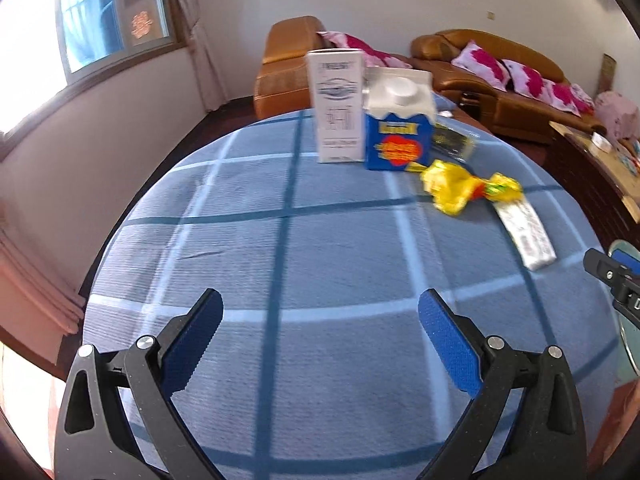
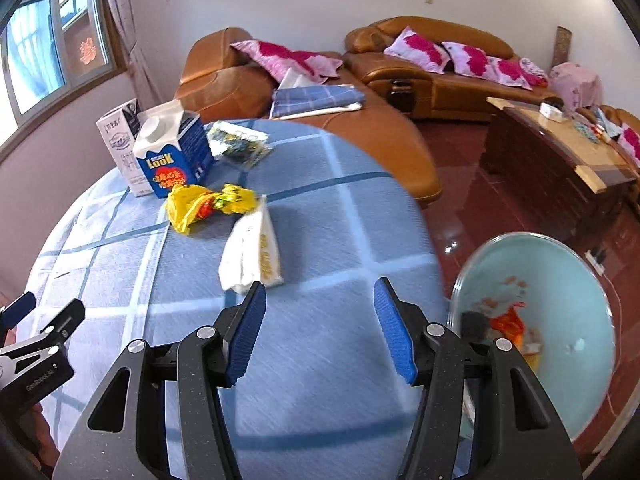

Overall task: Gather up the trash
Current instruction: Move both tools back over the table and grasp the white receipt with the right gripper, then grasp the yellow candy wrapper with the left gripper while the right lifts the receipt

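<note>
Both hand-held grippers, left hand-held gripper (image 1: 320, 344) and right hand-held gripper (image 2: 320, 332), hover with jaws spread and nothing between them above the round surface with blue checked cloth (image 1: 280, 240). Farther on lie a white paper packet (image 2: 252, 252) and a crumpled yellow wrapper (image 2: 204, 204), touching. Behind stand a blue carton with white cap (image 2: 172, 156) and a white carton (image 1: 336, 108). A pale green bin (image 2: 560, 280) sits on the floor beside the surface. Brown leather sofas (image 2: 432, 64) line the far wall.
</note>
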Demonstrator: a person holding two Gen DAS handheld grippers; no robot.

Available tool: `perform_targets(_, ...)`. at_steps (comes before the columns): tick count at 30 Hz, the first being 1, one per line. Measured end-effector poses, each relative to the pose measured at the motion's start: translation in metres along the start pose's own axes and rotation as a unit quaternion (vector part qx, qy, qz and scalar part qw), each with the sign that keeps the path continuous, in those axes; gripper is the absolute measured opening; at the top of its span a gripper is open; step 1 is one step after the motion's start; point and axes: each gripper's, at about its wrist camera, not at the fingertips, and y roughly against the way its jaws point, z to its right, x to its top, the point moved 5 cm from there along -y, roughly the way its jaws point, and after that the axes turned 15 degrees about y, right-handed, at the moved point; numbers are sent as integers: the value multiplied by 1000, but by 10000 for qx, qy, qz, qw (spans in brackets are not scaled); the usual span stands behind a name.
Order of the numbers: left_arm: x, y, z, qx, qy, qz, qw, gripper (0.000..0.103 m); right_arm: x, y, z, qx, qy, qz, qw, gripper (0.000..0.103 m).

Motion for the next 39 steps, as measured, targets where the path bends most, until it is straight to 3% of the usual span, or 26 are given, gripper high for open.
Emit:
perform_targets(14, 13, -25, -20, -14, 163, -146, 9998, 96, 34, -65, -22, 448, -128, -349, 9983, 51)
perform_targets(21, 17, -32, -17, -40, 156, -165, 9997, 96, 35, -73, -33, 683, -63, -442, 9967, 33)
perform_targets(25, 18, -33, -11, -64, 88, -153, 9998, 96, 35, -67, -32, 618, 74, -410, 9972, 29)
perform_targets(28, 20, -34, -2, -133, 19, -157, 9998, 96, 35, -53, -23, 175, 267, -283, 9991, 28)
perform_targets(31, 23, -35, 11, -258, -82, -119, 9996, 95, 35, -45, -3, 93, 126, -232, 9996, 28)
perform_targets(39, 38, -45, 60, -940, -300, -106, 9951, 87, 33, -33, 43, -108, -90, -173, 9998, 28)
